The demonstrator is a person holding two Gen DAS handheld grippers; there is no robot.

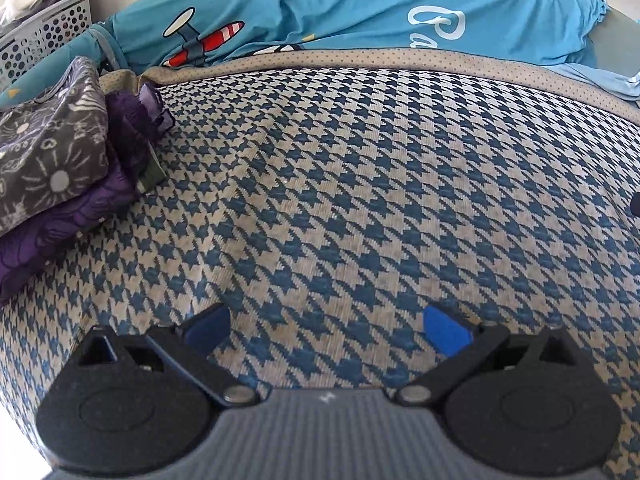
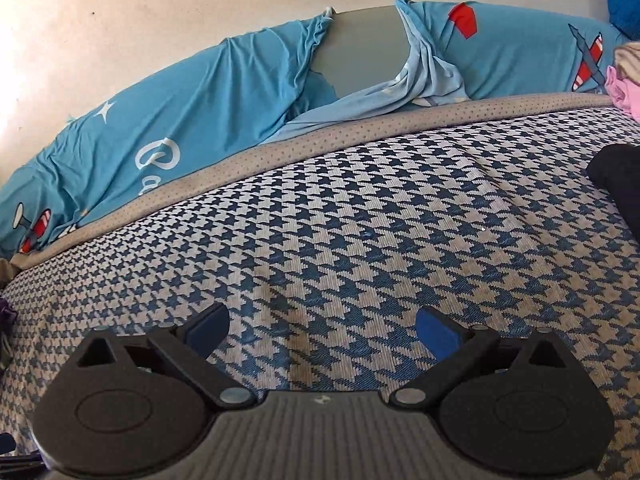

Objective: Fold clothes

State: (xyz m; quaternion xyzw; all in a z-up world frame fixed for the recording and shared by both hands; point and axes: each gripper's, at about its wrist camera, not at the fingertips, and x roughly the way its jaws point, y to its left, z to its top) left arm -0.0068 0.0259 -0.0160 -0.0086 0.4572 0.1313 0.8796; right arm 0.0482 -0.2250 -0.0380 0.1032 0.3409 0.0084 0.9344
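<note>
Over houndstooth bed cover (image 1: 360,184), left tool (image 1: 326,330) and right tool (image 2: 322,330) both spread apart, empty, folded stack (image 1: 60,168) far left, possibly two garments.

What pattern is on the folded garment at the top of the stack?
Grey with white flower and line drawings; the folded garment lies on a purple one, best seen in the left wrist view.

Both wrist cameras sat low and close over the bed (image 1: 360,184), looking across it toward its far edge, sharing the blue sheet (image 1: 340,4) bunched there against the wall (image 2: 160,20).
</note>
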